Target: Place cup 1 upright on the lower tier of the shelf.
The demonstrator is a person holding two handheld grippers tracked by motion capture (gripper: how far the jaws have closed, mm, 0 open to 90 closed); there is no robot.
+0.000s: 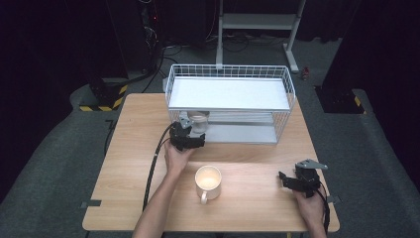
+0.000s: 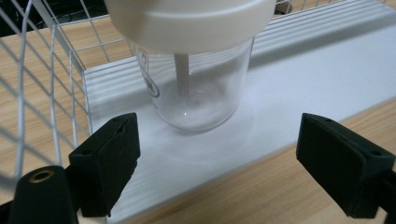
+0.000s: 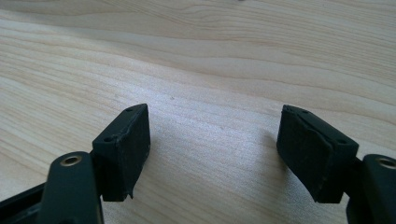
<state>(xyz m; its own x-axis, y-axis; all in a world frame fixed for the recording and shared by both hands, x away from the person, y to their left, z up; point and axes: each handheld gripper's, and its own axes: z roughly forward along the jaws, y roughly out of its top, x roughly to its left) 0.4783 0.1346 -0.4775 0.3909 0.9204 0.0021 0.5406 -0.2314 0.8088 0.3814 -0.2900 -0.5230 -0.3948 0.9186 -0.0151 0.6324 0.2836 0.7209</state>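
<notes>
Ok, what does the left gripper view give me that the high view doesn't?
Left gripper view alone: the clear cup's see-through wall, the stem running down inside it from its white lid, and the gap between the cup and the left gripper's open fingers.

High view alone: the whole wire rack, the white mug on the table, and the right gripper near the table's right edge.

Both: the cup standing on the rack's lower white shelf, with the left gripper just in front of it.
</notes>
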